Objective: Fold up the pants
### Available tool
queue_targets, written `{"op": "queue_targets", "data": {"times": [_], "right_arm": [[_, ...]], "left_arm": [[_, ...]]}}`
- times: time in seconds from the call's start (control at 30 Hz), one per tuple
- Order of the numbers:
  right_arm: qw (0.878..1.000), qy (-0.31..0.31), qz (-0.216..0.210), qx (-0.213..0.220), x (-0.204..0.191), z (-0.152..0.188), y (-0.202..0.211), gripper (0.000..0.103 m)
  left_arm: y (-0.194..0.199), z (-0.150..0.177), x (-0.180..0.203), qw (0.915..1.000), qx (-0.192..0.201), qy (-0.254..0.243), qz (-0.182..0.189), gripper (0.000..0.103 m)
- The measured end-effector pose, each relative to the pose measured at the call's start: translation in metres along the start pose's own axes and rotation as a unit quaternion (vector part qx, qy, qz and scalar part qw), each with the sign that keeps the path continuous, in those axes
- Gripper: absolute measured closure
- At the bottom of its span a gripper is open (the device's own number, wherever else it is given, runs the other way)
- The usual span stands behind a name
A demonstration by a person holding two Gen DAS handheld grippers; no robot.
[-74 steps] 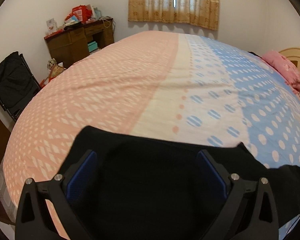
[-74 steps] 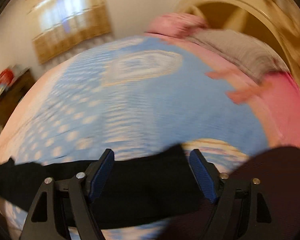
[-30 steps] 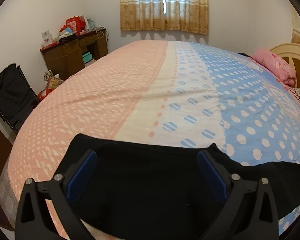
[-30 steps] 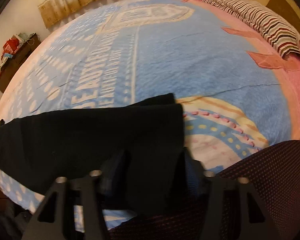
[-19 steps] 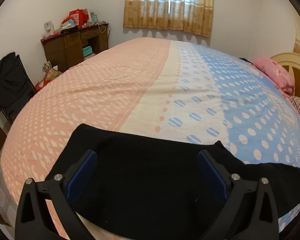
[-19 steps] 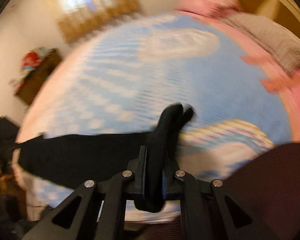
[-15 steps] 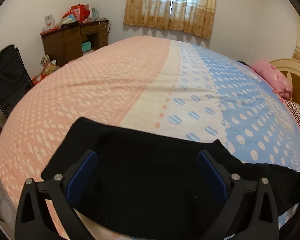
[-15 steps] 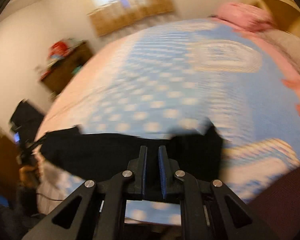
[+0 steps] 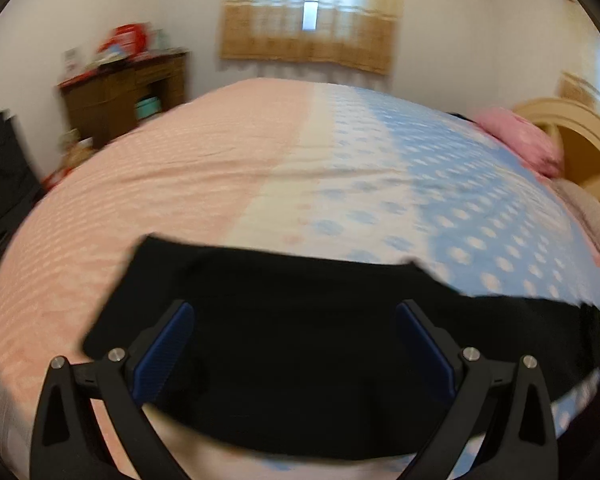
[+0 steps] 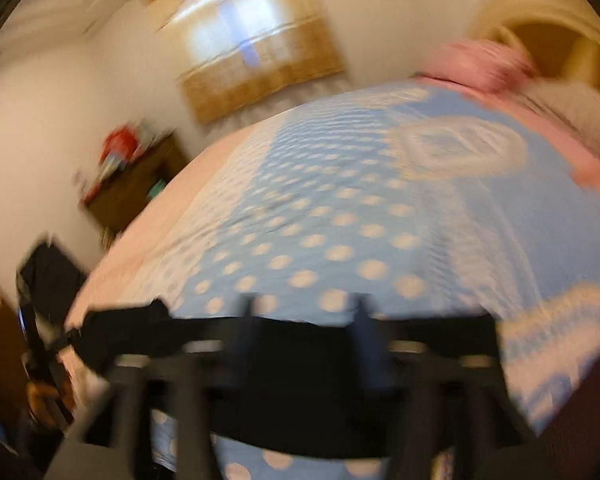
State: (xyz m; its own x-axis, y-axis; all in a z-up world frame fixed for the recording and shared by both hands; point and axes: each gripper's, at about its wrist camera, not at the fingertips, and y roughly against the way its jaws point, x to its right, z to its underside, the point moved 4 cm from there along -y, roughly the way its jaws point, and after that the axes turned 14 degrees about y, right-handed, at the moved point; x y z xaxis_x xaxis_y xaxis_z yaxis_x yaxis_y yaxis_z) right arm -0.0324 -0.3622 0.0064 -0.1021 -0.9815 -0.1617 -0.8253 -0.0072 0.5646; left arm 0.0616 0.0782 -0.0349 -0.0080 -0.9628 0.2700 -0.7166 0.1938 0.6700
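Note:
Black pants [image 9: 300, 344] lie flat along the near edge of the bed, spread left to right. My left gripper [image 9: 292, 340] is open just above them, its blue pads [image 9: 164, 344] wide apart and holding nothing. In the right wrist view the pants [image 10: 300, 380] lie as a dark band across the blue dotted cover. My right gripper [image 10: 304, 320] is heavily blurred; its fingers [image 10: 364, 320] stand apart over the pants.
The bed cover [image 9: 260, 168] is pink on the left, cream in the middle, blue dotted on the right. A pink pillow [image 9: 520, 140] and curved headboard [image 9: 580, 140] are at the right. A wooden desk [image 9: 120, 96] and dark chair [image 9: 0, 168] stand left.
My right gripper was shut on the pants' end and carried it leftward; now its fingers have opened and the cloth lies on the bed. My left gripper stayed open and shifted slightly.

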Motion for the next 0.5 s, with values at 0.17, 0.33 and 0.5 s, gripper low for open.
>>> {"op": "queue_targets", "data": {"times": [0.17,0.33,0.5], "right_arm": [[0.995,0.062,0.077,-0.033,0.01,0.044,0.013,0.032],[0.982,0.136,0.103,-0.079,-0.022,0.073,-0.029,0.032],[0.97,0.153,0.169,-0.087,-0.029,0.083,-0.058,0.032]], "left_arm": [[-0.002,0.027,0.1,0.9872,-0.036,-0.115,0.104,0.0],[-0.005,0.055,0.173,0.9746,-0.053,-0.178,0.125,0.0],[-0.005,0.073,0.184,0.9716,-0.094,-0.167,0.139,0.0]]}}
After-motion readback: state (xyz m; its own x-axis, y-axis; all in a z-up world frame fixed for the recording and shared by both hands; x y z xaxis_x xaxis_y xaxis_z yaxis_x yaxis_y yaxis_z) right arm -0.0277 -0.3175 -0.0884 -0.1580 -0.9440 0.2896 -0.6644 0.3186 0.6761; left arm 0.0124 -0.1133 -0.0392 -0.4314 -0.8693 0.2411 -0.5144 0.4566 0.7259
